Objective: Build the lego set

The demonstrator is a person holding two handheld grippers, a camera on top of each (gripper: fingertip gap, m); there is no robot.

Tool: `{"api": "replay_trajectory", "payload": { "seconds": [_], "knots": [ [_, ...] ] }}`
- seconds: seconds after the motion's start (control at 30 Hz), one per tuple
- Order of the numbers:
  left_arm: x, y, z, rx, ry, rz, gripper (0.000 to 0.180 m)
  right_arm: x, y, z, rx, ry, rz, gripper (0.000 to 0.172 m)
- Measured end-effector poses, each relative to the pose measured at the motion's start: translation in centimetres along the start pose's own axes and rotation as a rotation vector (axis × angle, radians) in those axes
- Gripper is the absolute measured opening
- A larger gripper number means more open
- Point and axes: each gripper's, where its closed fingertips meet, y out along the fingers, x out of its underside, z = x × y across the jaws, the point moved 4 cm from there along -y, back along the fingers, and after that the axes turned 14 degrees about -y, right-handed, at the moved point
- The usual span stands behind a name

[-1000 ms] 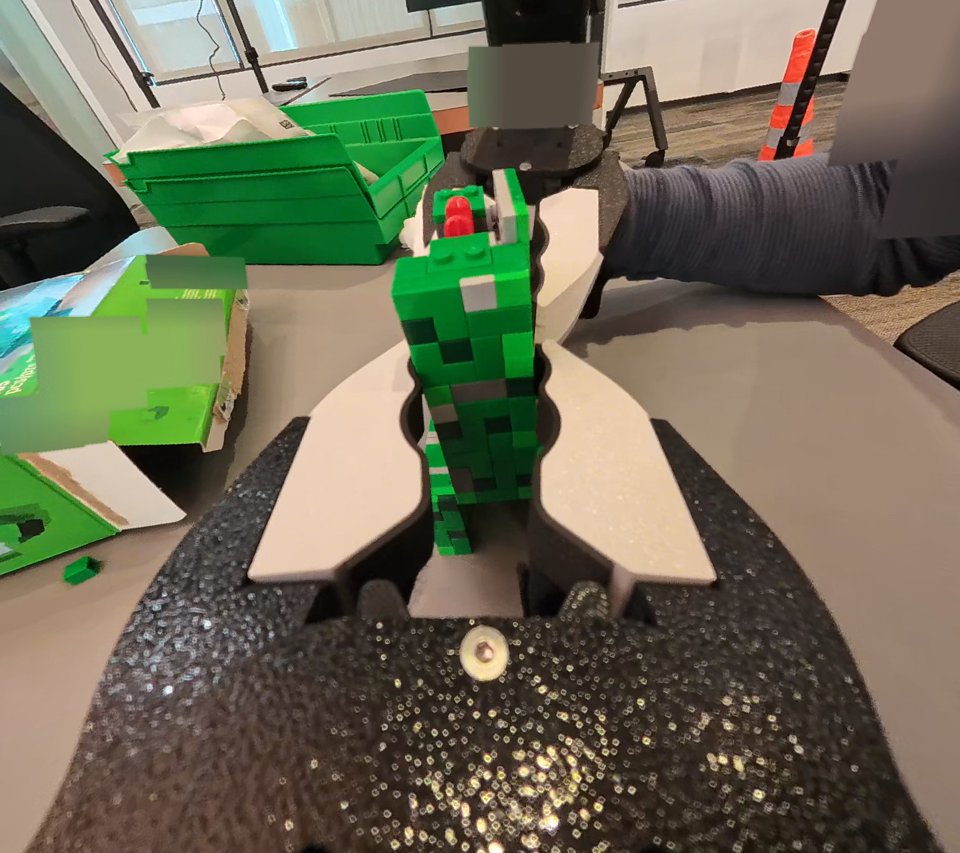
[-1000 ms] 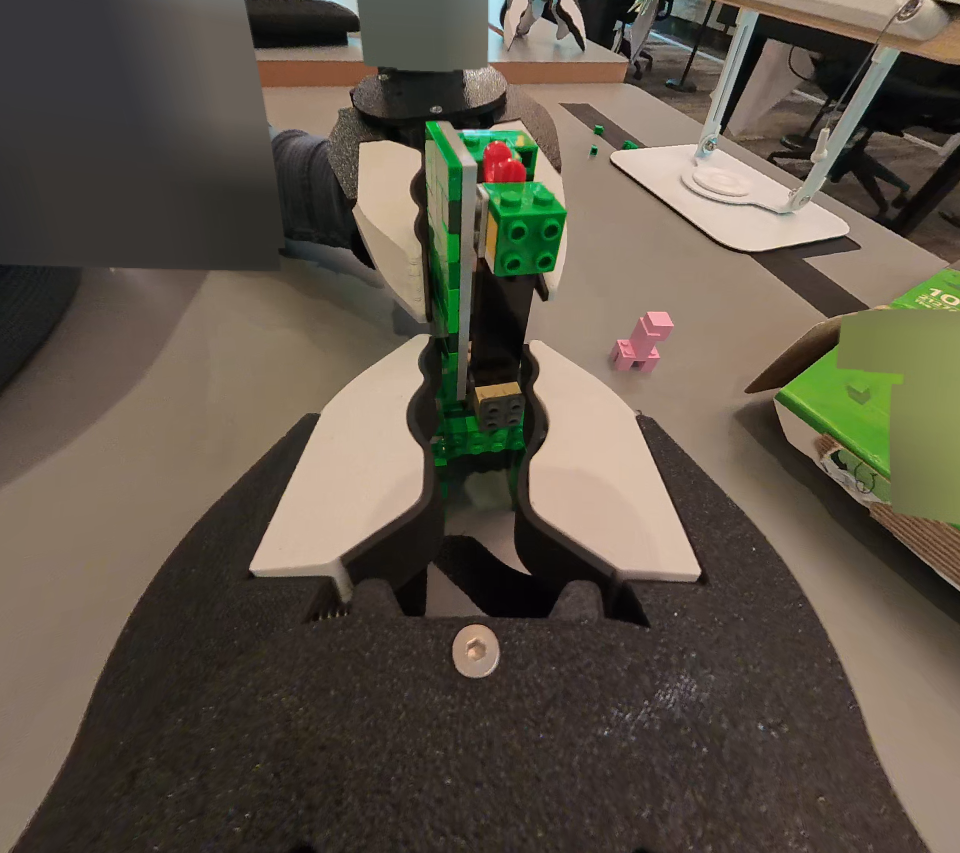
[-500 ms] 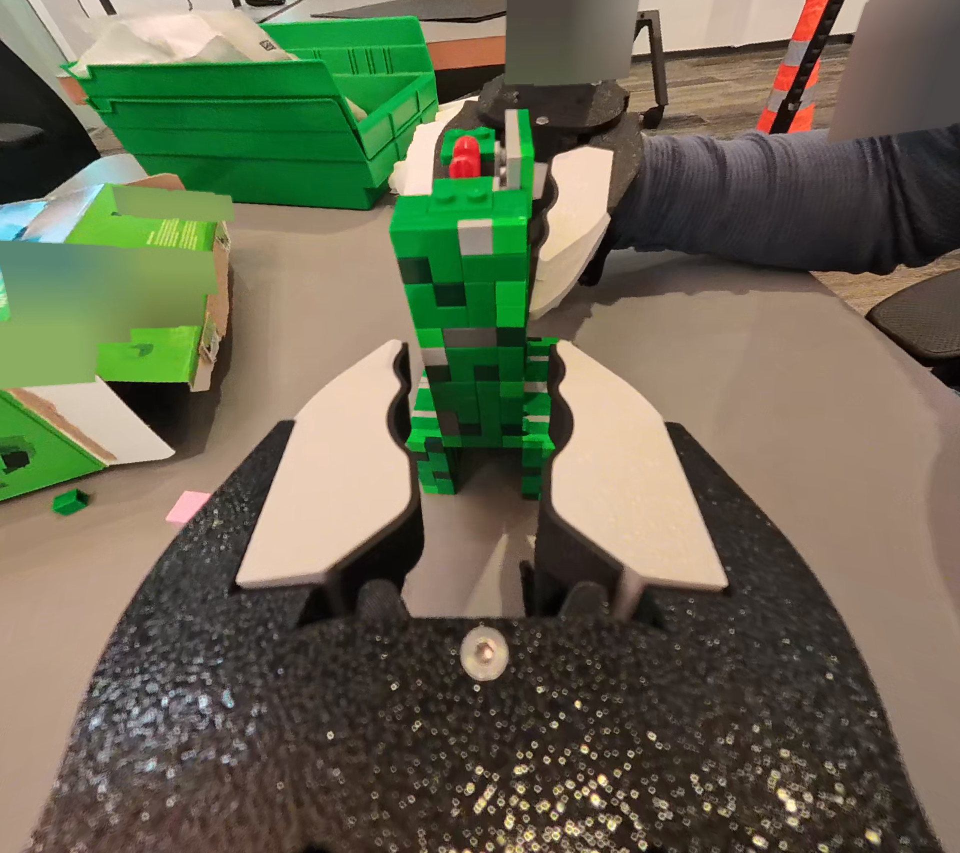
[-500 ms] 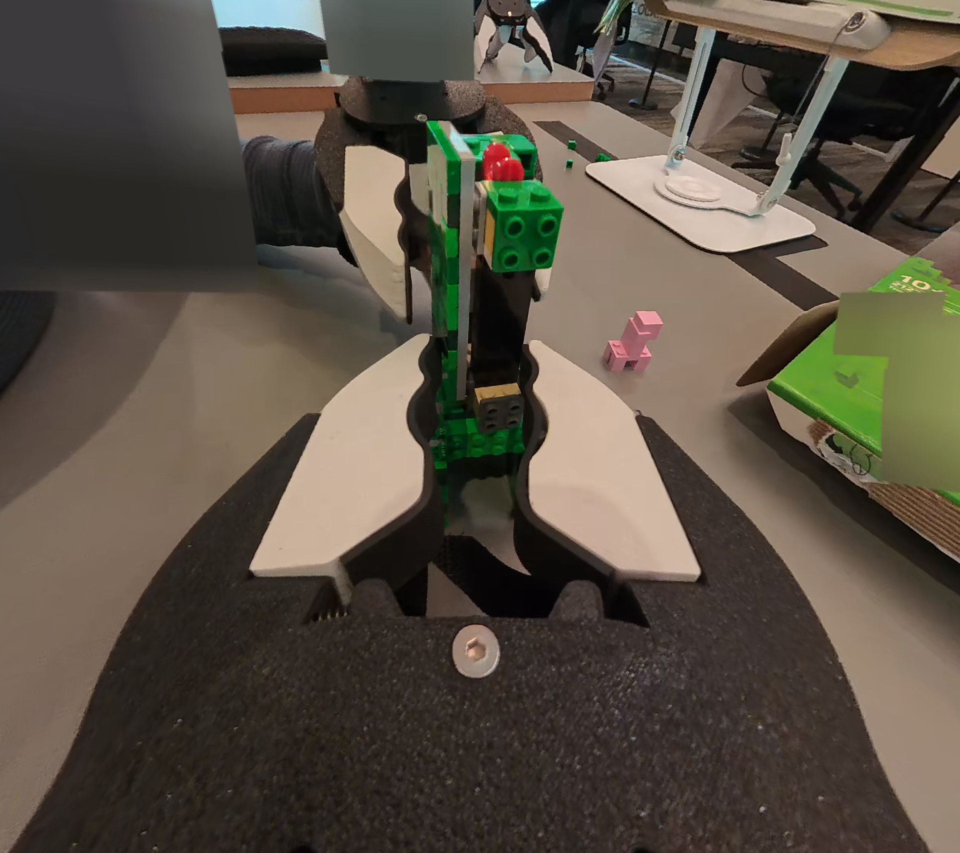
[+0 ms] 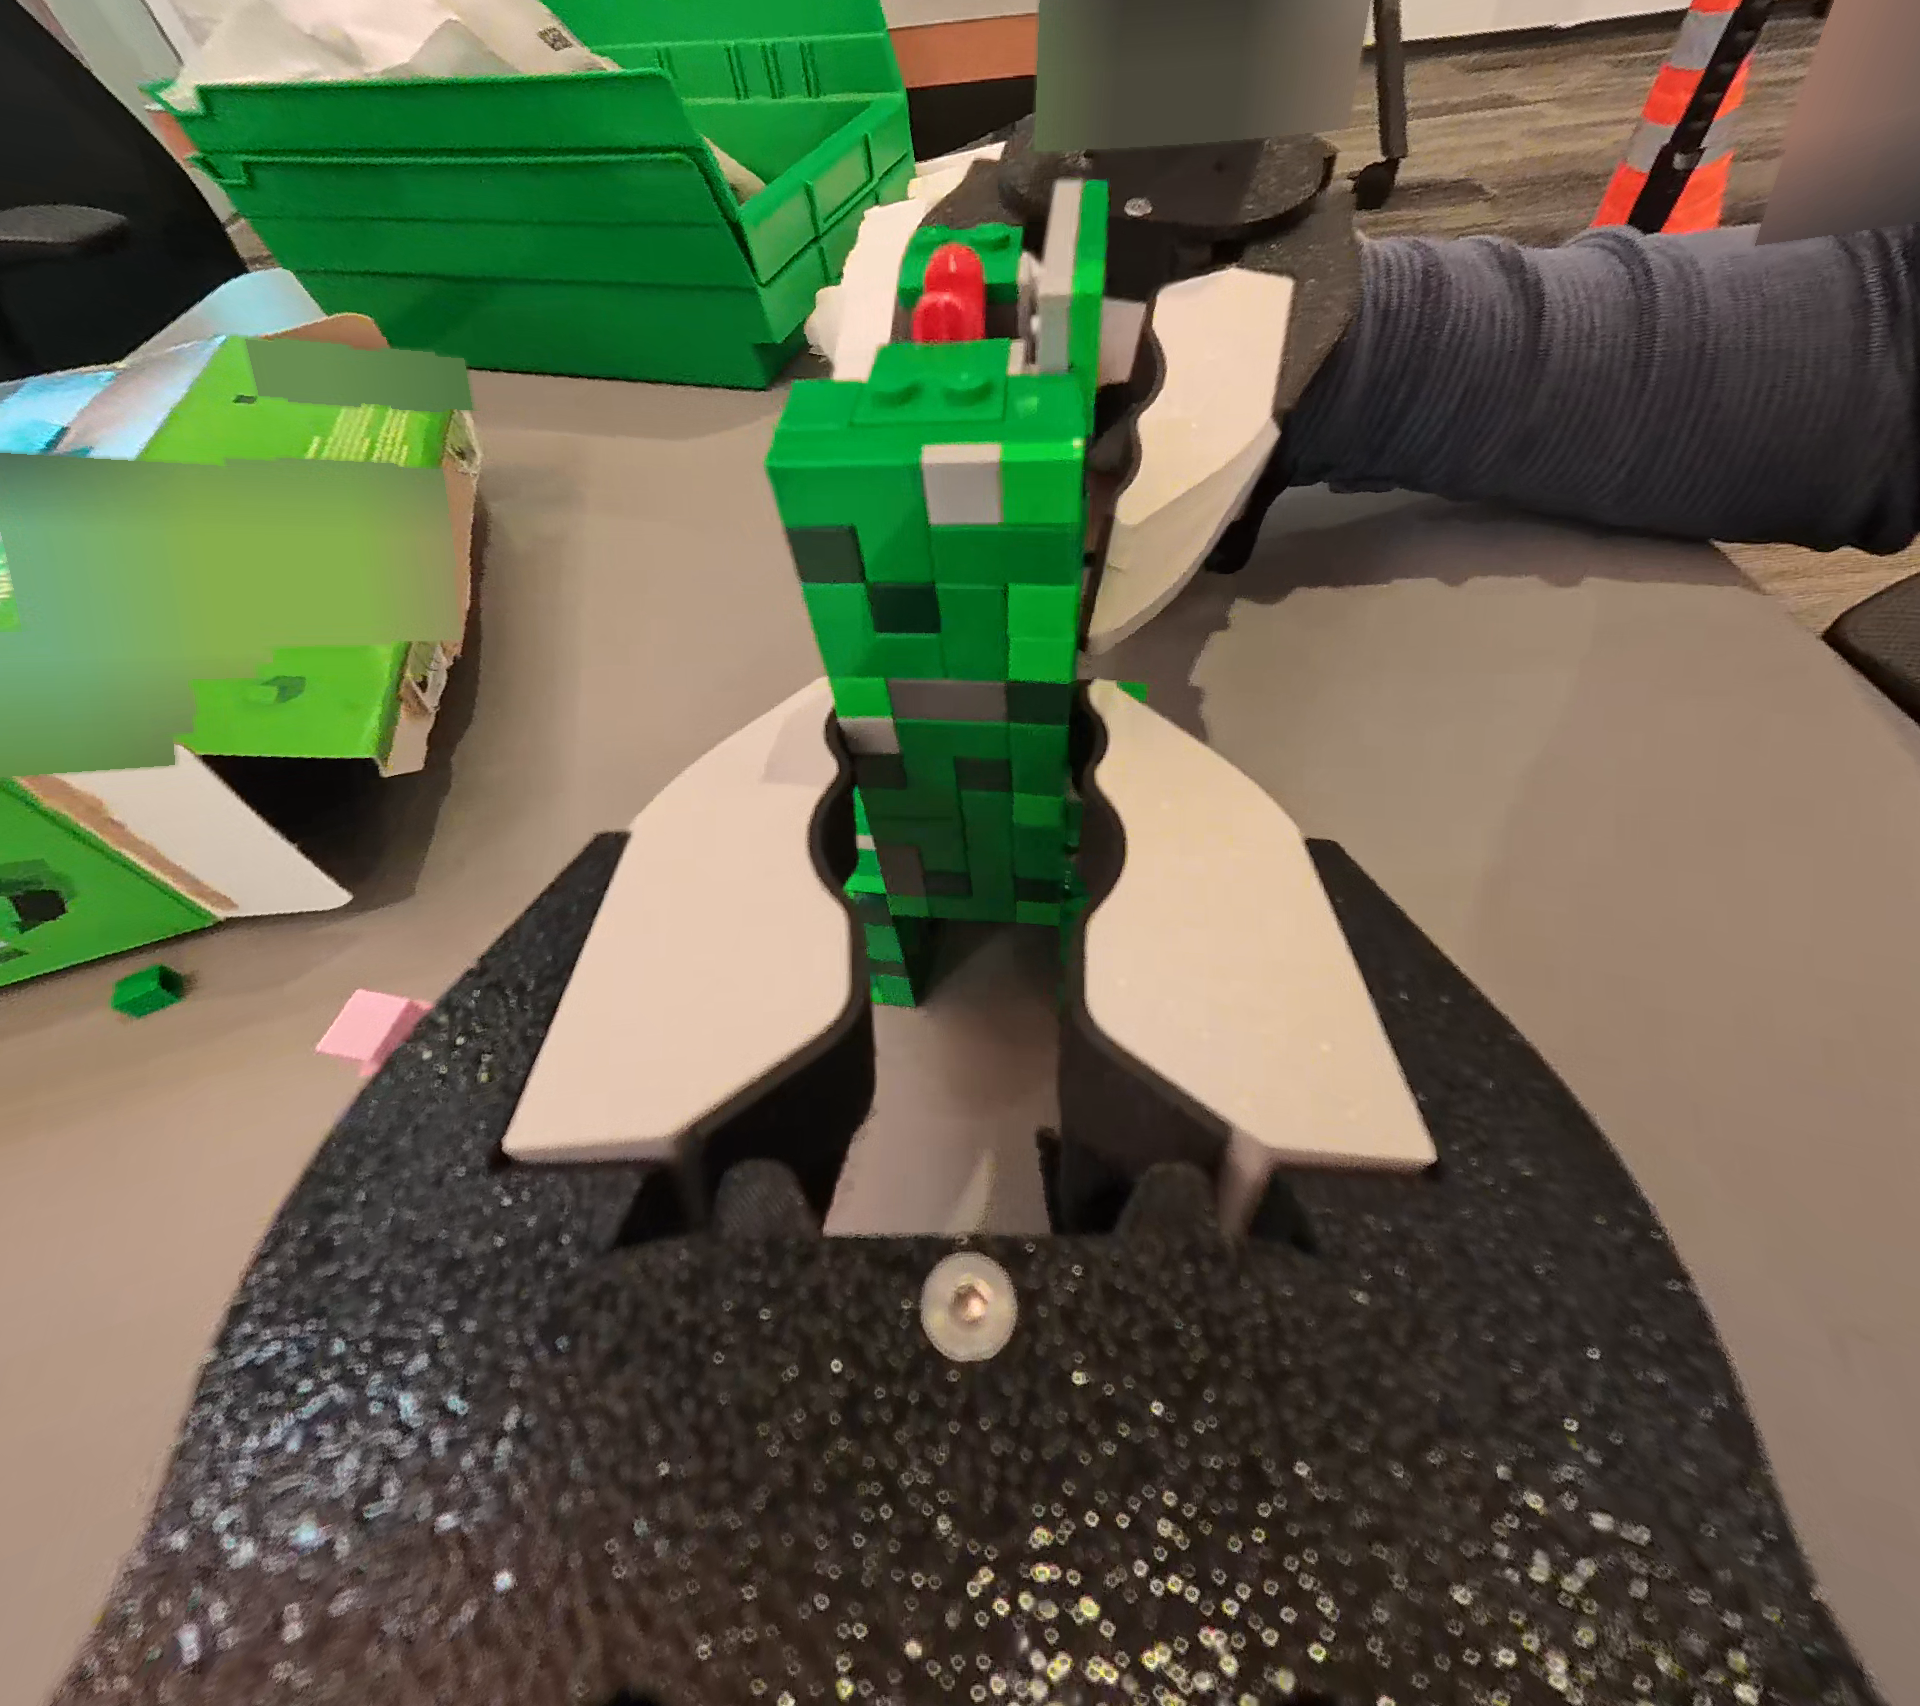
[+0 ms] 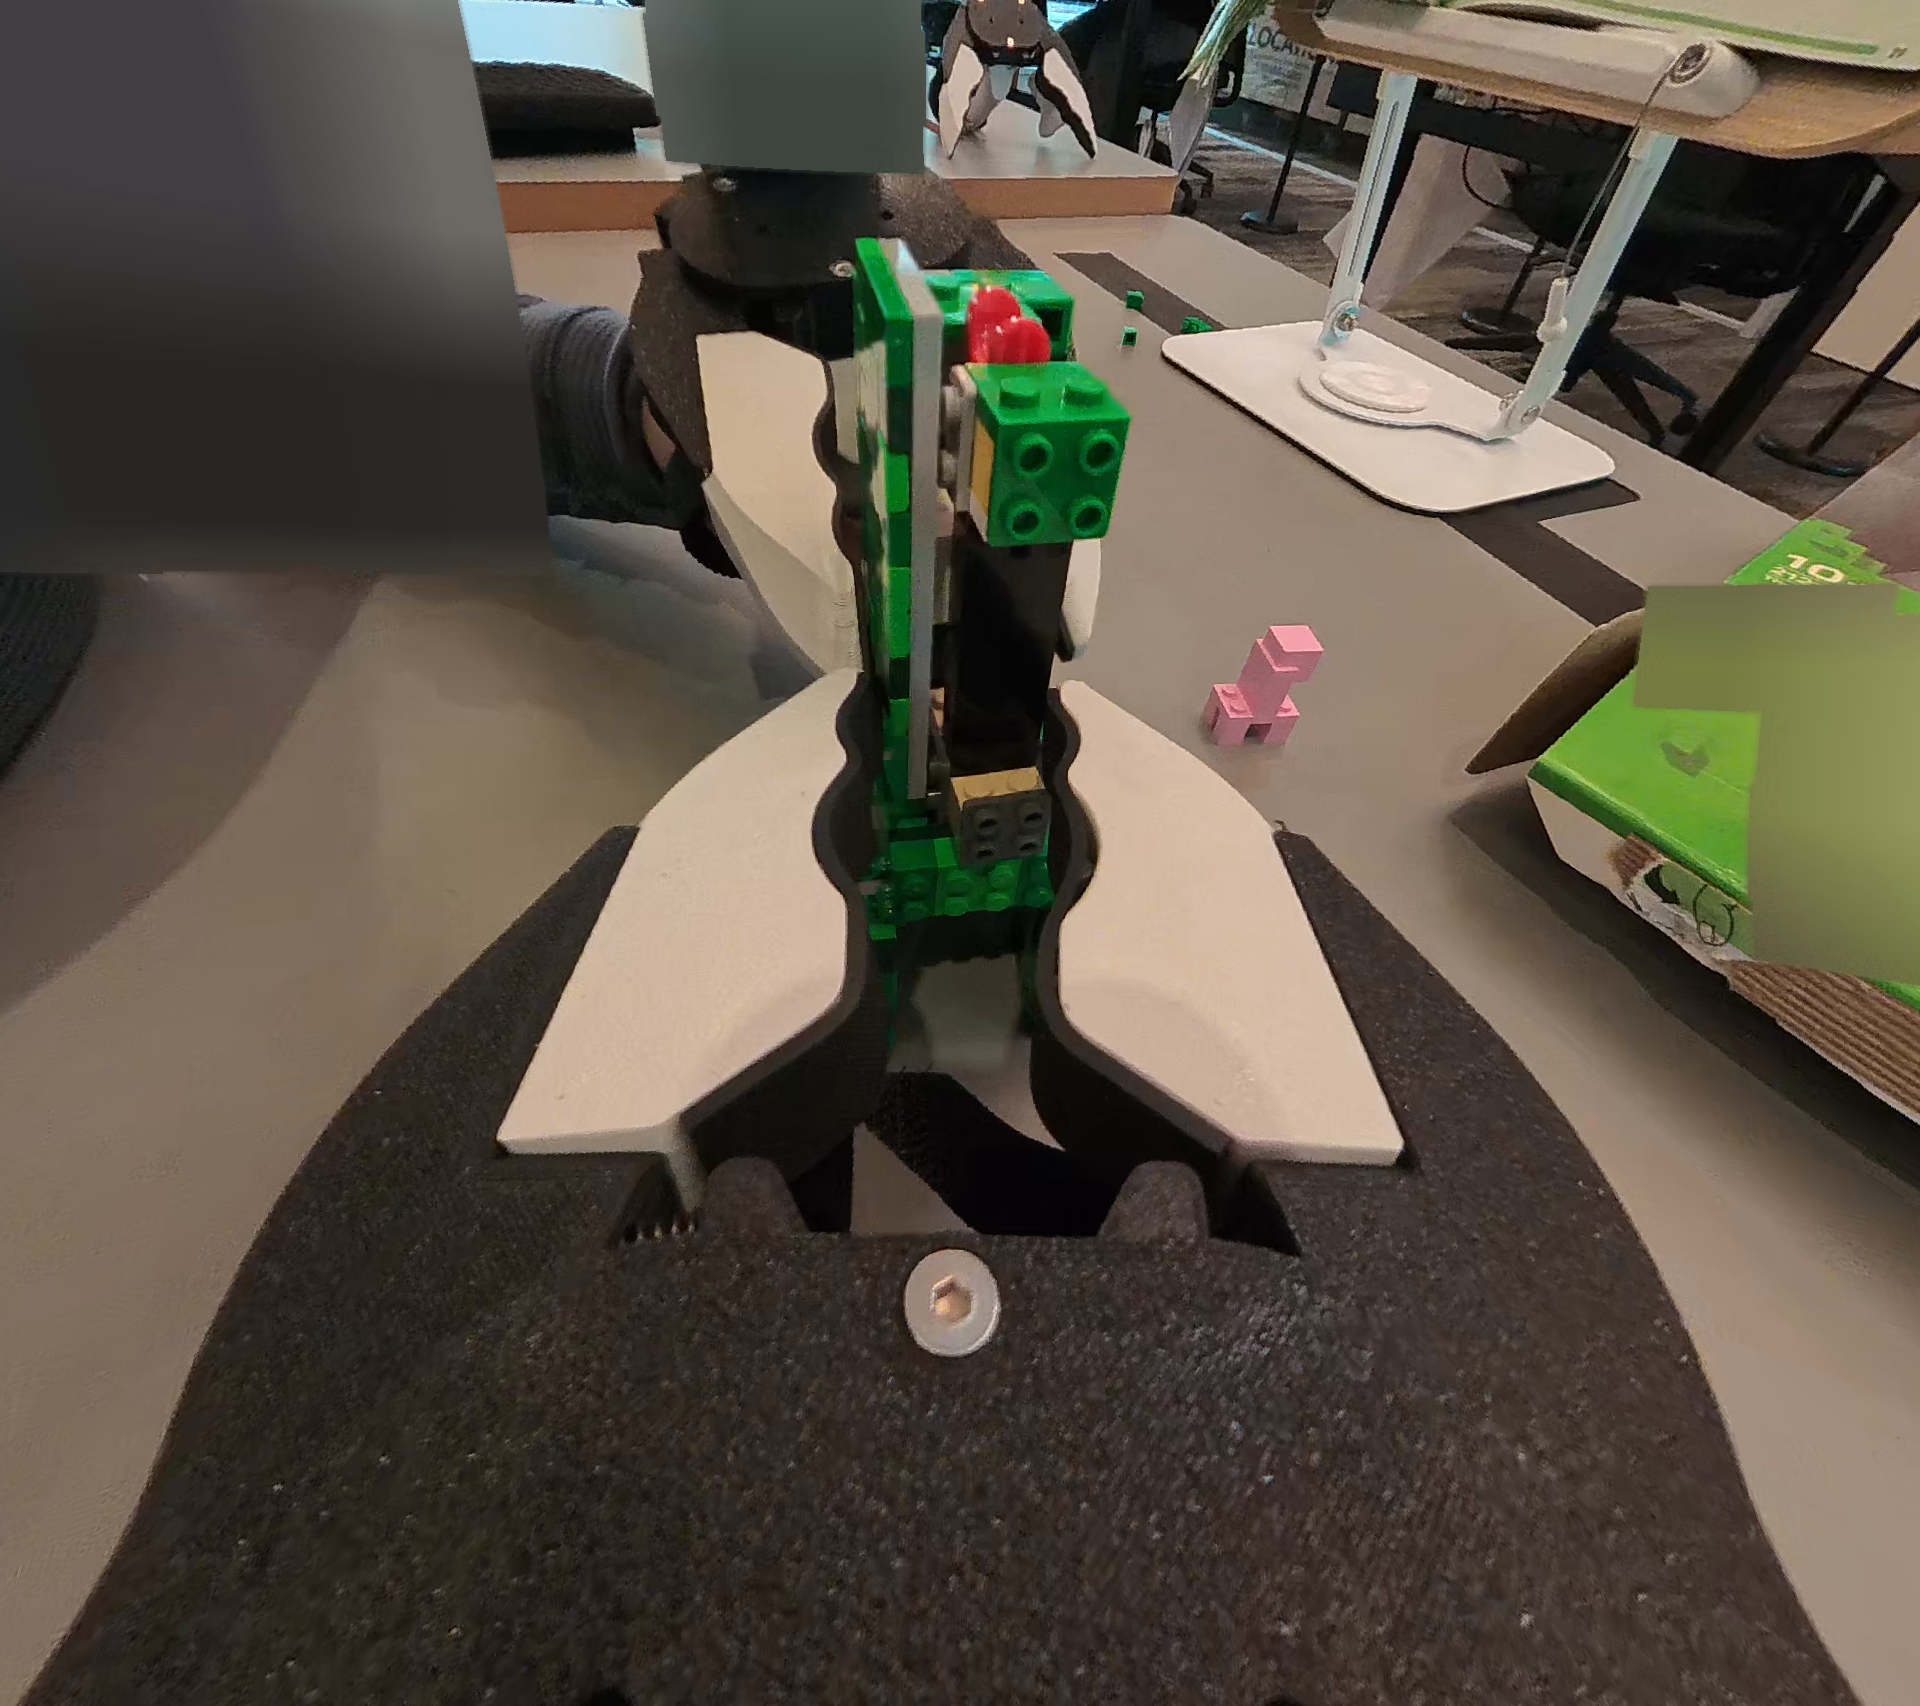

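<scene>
Left wrist view: left hand-held gripper [image 5: 961, 783] is clamped on the lower body of a green brick figure [image 5: 935, 576], both pads [image 5: 831, 825] pressing its sides. Half a second ago these fingers stood apart around the figure's legs with a gap on each side; now they have closed and sit higher on the body. The green bins [image 5: 499, 202] and the opened green carton [image 5: 301, 617] at left appear lower and nearer in the frame than before. A loose green brick [image 5: 145, 991] and a pink piece [image 5: 369, 1028] lie on the grey surface [image 5: 1507, 825] beside the gripper body.

Figure orientation: its long axis is upright, feet toward the surface, head end uppermost, with red pieces [image 5: 951, 295] at the top. The patterned green face is turned to the left gripper; the open, black-cored back is turned to the right one.

Right wrist view: right hand-held gripper [image 6: 956, 783] is clamped on the same figure near its base, unchanged from the earlier frames. A green studded block [image 6: 1049, 451] projects from the upper back. A pink brick animal [image 6: 1262, 685] stands on the surface well to the right, and a booklet stand [image 6: 1392, 409] beyond it.
</scene>
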Motion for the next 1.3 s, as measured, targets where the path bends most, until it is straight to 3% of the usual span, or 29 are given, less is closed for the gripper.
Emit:
{"api": "replay_trajectory", "payload": {
  "seconds": [0.57, 0.83, 1.1, 1.3],
  "knots": [
    [0.4, -0.1, 0.0, 0.045, -0.026, -0.033, 0.038, 0.4, 0.0, -0.4, 0.021, -0.052, -0.023, 0.029],
    [0.7, -1.9, -0.6, 0.086, -0.073, -0.088, 0.042, 0.4, -0.1, -0.5, 0.051, -0.081, -0.035, 0.029],
    [-1.5, -2.1, -0.7, 0.019, -0.05, 0.044, 0.057, 0.3, 0.2, -0.6, 0.093, -0.123, -0.053, 0.03],
    [-1.8, -0.6, -0.1, -0.037, 0.02, -0.007, 0.054, 0.2, 0.3, -0.7, 0.127, -0.163, -0.07, 0.031]
  ]
}}
